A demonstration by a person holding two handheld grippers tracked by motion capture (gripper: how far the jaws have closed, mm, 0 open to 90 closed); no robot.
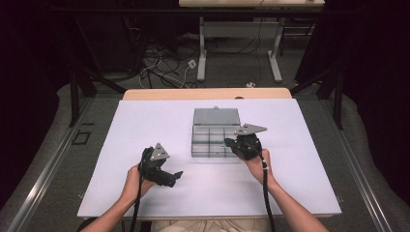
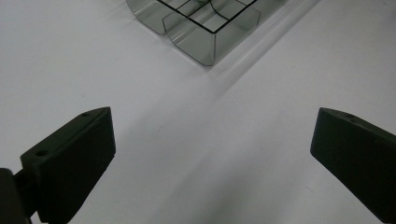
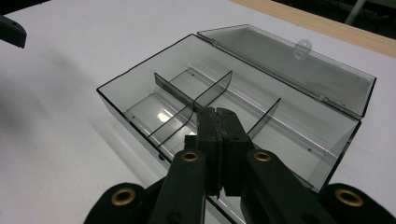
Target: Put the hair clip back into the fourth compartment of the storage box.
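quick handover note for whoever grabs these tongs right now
Left tongs: open, holding nothing, resting low on the white table, short of the box.
Right tongs: shut with nothing between them, tips over the front edge of the clear plastic box.
Box: mid-table, lid laid back open, compartments look bare.
Done: box opened. Left: whatever goes in, then closing the lid.

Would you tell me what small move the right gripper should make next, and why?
Probably ease the right gripper away from the box: its fingers are shut with nothing between them, over the near wall of the open, empty compartments. The left gripper is open beside the box.
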